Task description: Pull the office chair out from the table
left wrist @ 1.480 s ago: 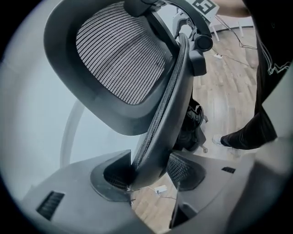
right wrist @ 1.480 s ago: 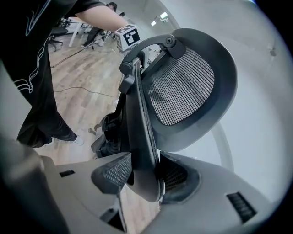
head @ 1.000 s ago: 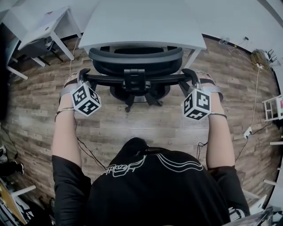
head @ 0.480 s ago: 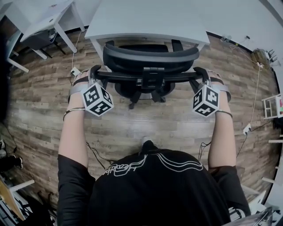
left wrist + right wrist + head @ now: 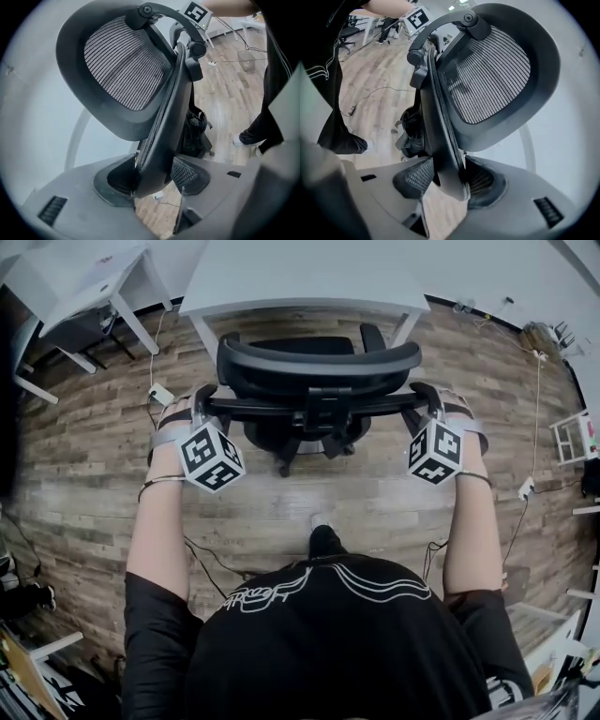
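The black mesh office chair (image 5: 319, 362) stands on the wood floor just in front of the white table (image 5: 300, 277), its back toward me. My left gripper (image 5: 202, 397) is shut on the left edge of the chair's backrest (image 5: 164, 122). The pads clamp the rim from both sides in the left gripper view, at the left gripper (image 5: 154, 180). My right gripper (image 5: 422, 397) is shut on the backrest's right edge (image 5: 440, 140), its pads pressed on the rim at the right gripper (image 5: 443, 180). The mesh headrest (image 5: 124, 65) (image 5: 492, 75) rises above both grips.
A smaller white table (image 5: 84, 287) stands at the upper left. A power strip with its cable (image 5: 159, 393) lies on the floor by the left hand. More cable (image 5: 525, 488) and a white shelf (image 5: 572, 437) are at the right. My foot (image 5: 322, 531) is behind the chair.
The chair has rolled out from under the table toward me, with both grippers still clamped on its backrest. Its seat now shows in front of the table's edge.
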The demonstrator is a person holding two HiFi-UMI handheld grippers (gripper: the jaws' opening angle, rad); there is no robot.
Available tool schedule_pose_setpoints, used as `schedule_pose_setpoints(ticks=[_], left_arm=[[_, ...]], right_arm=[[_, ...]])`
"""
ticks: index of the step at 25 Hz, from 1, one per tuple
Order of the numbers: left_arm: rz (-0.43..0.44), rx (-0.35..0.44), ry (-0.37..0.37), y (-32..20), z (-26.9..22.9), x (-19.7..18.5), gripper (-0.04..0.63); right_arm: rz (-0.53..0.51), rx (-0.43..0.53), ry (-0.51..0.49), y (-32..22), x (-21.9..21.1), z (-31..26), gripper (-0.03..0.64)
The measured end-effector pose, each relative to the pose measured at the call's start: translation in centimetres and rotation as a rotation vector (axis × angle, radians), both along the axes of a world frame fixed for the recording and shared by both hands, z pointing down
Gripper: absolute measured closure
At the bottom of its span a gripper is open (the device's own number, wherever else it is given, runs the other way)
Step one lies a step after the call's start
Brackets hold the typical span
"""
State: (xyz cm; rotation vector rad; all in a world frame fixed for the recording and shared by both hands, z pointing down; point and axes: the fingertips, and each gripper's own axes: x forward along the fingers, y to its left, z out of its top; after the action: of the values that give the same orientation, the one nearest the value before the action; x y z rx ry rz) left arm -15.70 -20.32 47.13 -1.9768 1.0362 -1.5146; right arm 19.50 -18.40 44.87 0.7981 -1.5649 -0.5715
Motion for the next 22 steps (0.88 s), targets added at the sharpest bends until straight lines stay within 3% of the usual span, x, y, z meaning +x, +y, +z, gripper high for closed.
schedule_pose_setpoints(ticks=[22], left_arm=[[0.118,0.068,0.032,14.6,0.5,-0.7,0.385]], right_arm=[[0.122,0.033,0.006,16.9,-1.1,1.2,0.399]])
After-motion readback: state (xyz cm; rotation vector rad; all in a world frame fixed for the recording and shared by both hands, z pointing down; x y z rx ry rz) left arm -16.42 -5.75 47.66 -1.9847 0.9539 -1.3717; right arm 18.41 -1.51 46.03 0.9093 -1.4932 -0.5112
